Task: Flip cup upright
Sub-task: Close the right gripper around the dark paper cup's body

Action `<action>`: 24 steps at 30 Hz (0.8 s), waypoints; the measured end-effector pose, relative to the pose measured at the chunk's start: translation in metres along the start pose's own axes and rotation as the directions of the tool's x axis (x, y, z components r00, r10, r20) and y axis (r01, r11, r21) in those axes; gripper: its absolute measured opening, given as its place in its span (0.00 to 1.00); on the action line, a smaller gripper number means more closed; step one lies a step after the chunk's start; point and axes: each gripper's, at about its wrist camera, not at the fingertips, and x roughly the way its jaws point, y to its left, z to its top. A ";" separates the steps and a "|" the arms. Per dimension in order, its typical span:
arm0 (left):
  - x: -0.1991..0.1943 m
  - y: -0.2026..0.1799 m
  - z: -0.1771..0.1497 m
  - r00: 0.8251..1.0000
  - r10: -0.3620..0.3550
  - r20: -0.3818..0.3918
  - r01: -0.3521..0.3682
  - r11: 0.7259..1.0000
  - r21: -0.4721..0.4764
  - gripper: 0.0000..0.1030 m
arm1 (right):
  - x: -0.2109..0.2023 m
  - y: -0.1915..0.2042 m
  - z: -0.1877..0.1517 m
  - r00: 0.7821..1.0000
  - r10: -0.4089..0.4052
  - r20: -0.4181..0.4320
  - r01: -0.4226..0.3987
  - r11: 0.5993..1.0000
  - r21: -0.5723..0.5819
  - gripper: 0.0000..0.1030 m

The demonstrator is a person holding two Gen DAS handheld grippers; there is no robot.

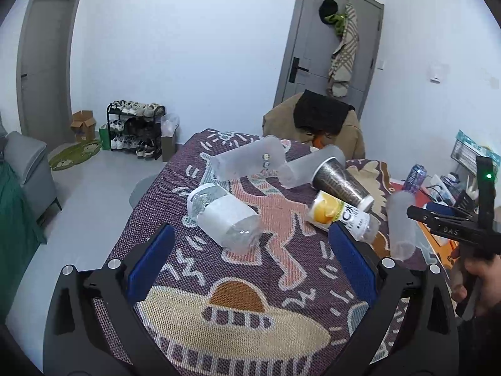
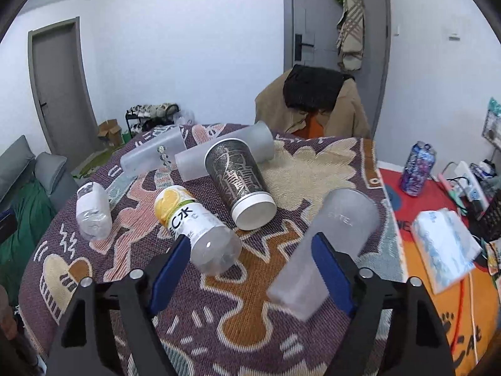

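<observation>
Several cups and bottles lie on their sides on a patterned cloth (image 1: 238, 297). A clear bottle with a white label (image 1: 224, 216) lies just ahead of my open, empty left gripper (image 1: 250, 250). A frosted cup (image 2: 325, 247) lies beside the right finger of my open, empty right gripper (image 2: 250, 263); it also shows in the left wrist view (image 1: 402, 224). A yellow-labelled bottle (image 2: 195, 224) lies ahead of the right gripper's left finger. A dark patterned paper cup (image 2: 239, 181) and two more frosted cups (image 2: 225, 153) (image 2: 152, 155) lie farther back.
A chair draped with a tan jacket (image 2: 313, 106) stands behind the table. To the right lie a tissue pack (image 2: 444, 247), a drink can (image 2: 418, 167) and cables on a red-orange mat. A sofa (image 1: 28, 172) and shoe rack (image 1: 136, 128) stand at the left.
</observation>
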 end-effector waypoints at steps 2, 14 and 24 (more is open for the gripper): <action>0.005 0.003 0.001 1.000 0.005 -0.005 -0.005 1.000 -0.010 0.95 | 0.014 -0.001 0.007 1.000 -0.002 -0.018 0.002 1.000 -0.007 0.74; 0.043 0.024 -0.003 0.998 0.041 -0.052 -0.045 0.996 -0.075 0.95 | 0.104 0.013 0.059 0.984 0.038 -0.171 -0.056 0.993 -0.101 0.74; 0.056 0.042 -0.006 0.997 0.054 -0.054 -0.060 0.991 -0.123 0.95 | 0.170 0.017 0.080 0.957 0.020 -0.289 -0.066 0.987 -0.149 0.74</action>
